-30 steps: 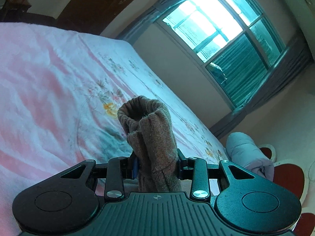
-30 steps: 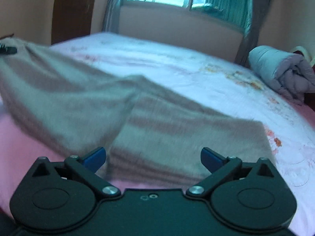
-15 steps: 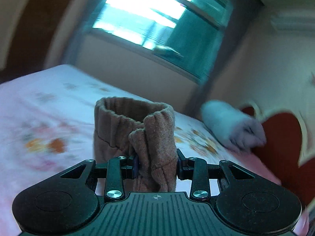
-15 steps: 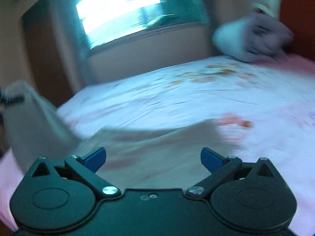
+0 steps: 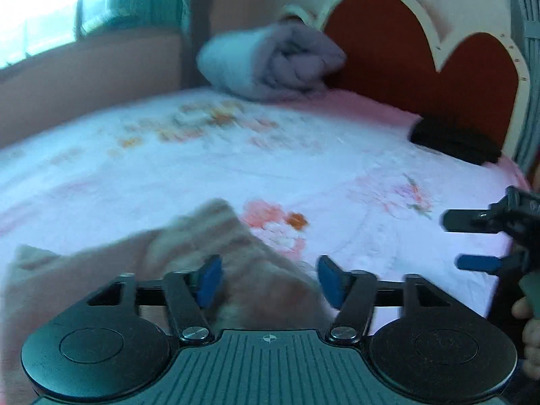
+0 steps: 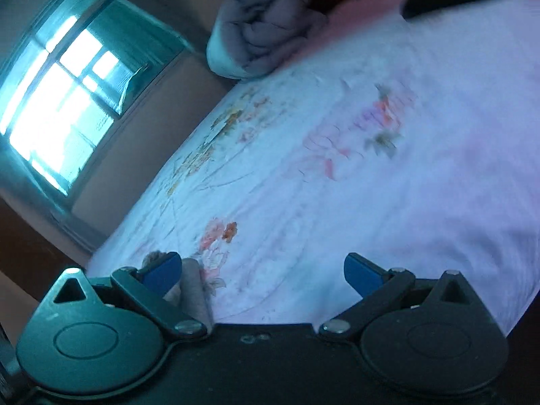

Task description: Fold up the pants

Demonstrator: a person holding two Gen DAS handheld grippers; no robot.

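Left tool (image 5: 268,281): your jaws are opening, the blue pads (image 5: 209,280) standing apart with a clear gap between them. Nothing is pinched; the pads press on no cloth.
Pants (image 5: 175,263): brownish knit cloth, blurred, lying on the bed just under and ahead of your left tool. Part of the cloth sits low in the gap between the pads and spreads out past the left pad towards the left edge of the view. A folded corner of it pokes up just beyond the left pad.
Right tool (image 6: 261,271): your jaws stand wide, blue pads far apart, only bedsheet showing between them. It has hold of nothing.
Pants from the right wrist view: only a small bunched end (image 6: 189,283) shows, just beside the left pad and partly behind it. You cannot tell whether it touches that pad.
Right tool in the left wrist view: it shows at the right edge (image 5: 479,241), with one dark finger above a blue-padded one, well apart from the pants. Your fingers (image 5: 530,330) on its handle show below it.
Bed (image 5: 303,162): a pale pink sheet with flower prints; one orange and pink flower (image 5: 276,226) lies just past the pants.
Rolled blanket (image 5: 270,64): grey-blue, at the far end of the bed against the red headboard (image 5: 422,64).
Dark folded item (image 5: 455,140): at the far right of the bed near the headboard, well apart from the pants.
Window (image 6: 57,101): bright, on the wall beyond the far side of the bed.
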